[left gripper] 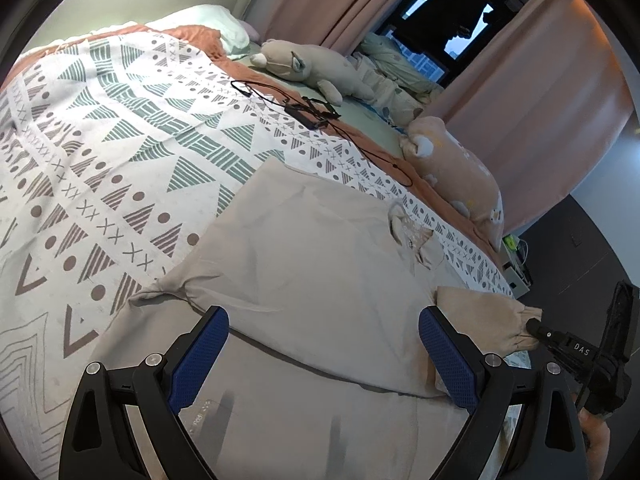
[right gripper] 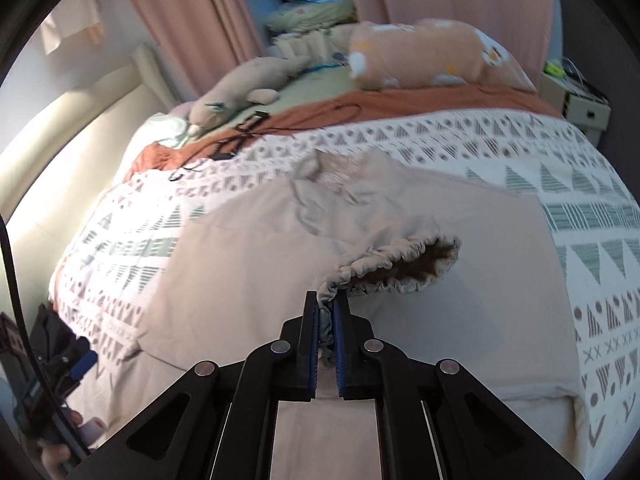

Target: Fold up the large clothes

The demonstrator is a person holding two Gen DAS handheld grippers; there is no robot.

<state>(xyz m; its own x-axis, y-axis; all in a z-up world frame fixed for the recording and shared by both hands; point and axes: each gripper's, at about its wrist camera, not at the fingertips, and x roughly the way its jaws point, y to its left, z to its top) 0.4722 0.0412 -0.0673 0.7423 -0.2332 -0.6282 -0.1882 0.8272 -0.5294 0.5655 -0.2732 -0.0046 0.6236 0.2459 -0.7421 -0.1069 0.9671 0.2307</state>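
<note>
One sleeve is in play here, and the right gripper has it: the blue pads are pressed together on the gathered elastic cuff of the large beige fabric garment, with the ruched edge bunched up between them. The cuff's dark opening gapes just beyond the fingertips, lifted clear of the garment's body. The garment itself lies spread flat over the white patterned bed cover with grey and green triangles, its collar end pointing away towards the far side of the bed.

Over on the near edge of the garment, the left gripper hangs with its claw spread wide and nothing between the pads; the beige cloth lies under it, and whether it touches I can't tell.

So the step looks like the sleeve fold: cuff caught, ready to be carried across. The next move calls for drawing that sleeve inward over the garment's body, laying it flat and straight, then letting go. The left gripper could pin the near edge so the body doesn't drag along. Well beyond the garment, a black cable with its small black box and a grey plush toy sit out of the way.
</note>
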